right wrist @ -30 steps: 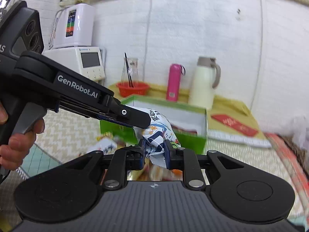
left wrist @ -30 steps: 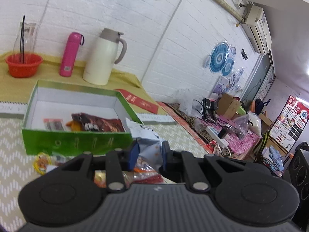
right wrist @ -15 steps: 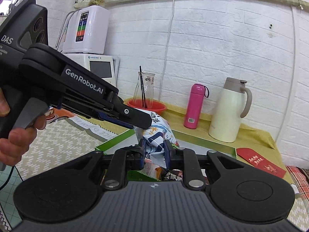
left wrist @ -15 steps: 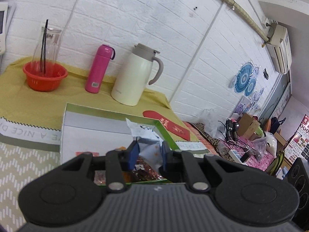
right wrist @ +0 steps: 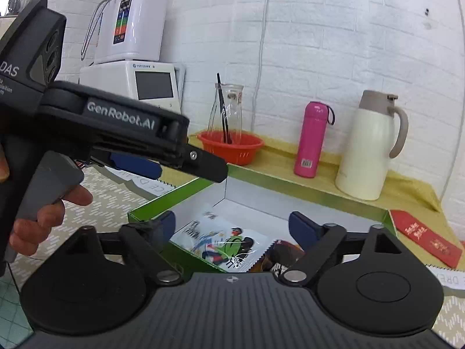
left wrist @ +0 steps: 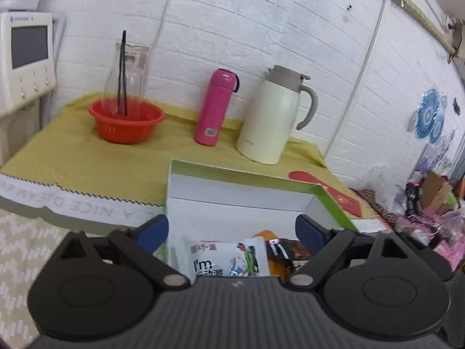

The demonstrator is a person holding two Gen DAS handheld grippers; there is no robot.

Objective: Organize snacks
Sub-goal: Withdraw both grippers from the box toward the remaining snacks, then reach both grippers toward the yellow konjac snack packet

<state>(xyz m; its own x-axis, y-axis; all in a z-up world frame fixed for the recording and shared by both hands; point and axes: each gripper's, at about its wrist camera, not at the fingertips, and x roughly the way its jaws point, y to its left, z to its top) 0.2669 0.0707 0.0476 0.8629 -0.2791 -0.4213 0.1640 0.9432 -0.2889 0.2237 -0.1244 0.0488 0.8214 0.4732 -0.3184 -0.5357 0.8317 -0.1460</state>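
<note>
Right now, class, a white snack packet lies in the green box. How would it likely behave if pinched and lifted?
The white snack packet looks like thin, glossy film, so probably floppy and slippery. It lies flat in the green box, so likely light. Its crinkled surface suggests it would crumple rather than hold shape.

Glossy printed film on white snack packet (left wrist: 228,257), crinkled, catching glare. Same shiny film on dark brown packet (left wrist: 286,251). Cardboard box (right wrist: 314,195): satin green outside, matt white inside. Matt black plastic on left gripper (left wrist: 231,230) and right gripper (right wrist: 231,226), ribbed rubbery deck, blue pads, bright metal pivot screws. Glossy red plastic on perforated basket (left wrist: 126,120). Clear glass carafe (right wrist: 226,107). Smooth pink enamel-look flask (left wrist: 215,107). Satin cream jug (left wrist: 271,116), matt taupe lid. Woven mustard cloth (left wrist: 72,157). Painted rough brick wall (left wrist: 261,20).
</note>
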